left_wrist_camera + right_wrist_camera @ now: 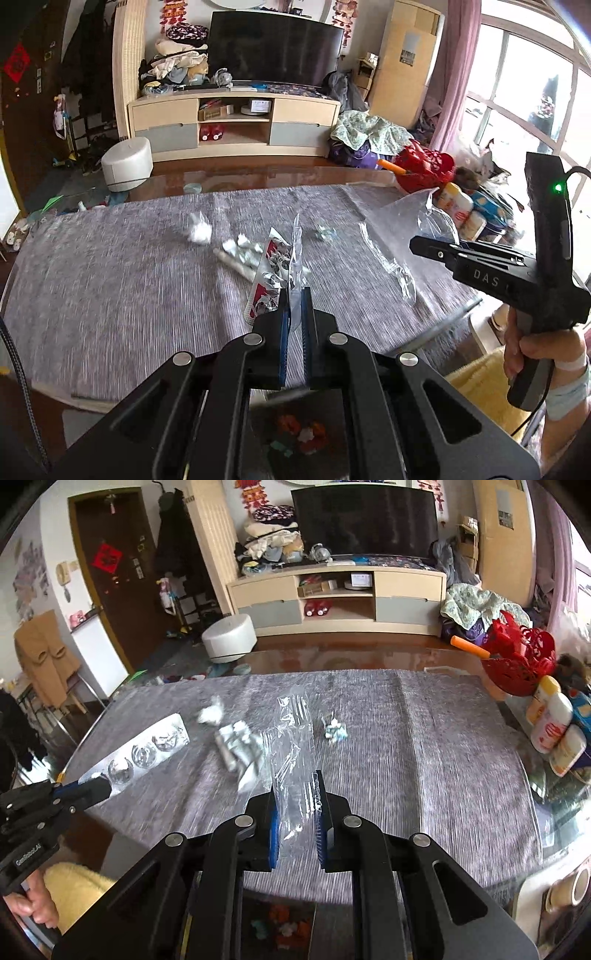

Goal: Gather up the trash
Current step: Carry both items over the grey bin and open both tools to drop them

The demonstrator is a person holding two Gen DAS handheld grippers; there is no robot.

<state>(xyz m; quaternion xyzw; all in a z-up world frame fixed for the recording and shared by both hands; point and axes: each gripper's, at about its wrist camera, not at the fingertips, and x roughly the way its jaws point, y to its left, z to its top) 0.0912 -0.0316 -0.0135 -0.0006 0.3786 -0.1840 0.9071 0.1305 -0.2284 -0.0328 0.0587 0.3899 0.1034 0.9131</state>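
My left gripper point(294, 295) is shut on a silver blister pack point(269, 273) and holds it clear of the grey-clothed table point(110, 277). The right wrist view shows the blister pack point(147, 749) with its round cavities sticking out of the left gripper point(105, 786). My right gripper point(295, 784) is shut on a clear plastic wrapper point(293, 738), which stands up between its blue pads. From the left wrist view, the right gripper point(415, 243) hangs at the right with the wrapper point(399, 229) trailing. On the cloth lie crumpled white paper point(211, 713), a crushed silver wrapper point(240, 746) and a small blue-white scrap point(334, 733).
A red basket point(517, 664) and several bottles point(550, 723) crowd the table's right edge. Below the near edge a dark bin point(284, 926) holds coloured scraps. A yellow cushion point(74, 890) sits lower left. A white round stool point(229, 638) and a TV cabinet point(332, 602) stand beyond.
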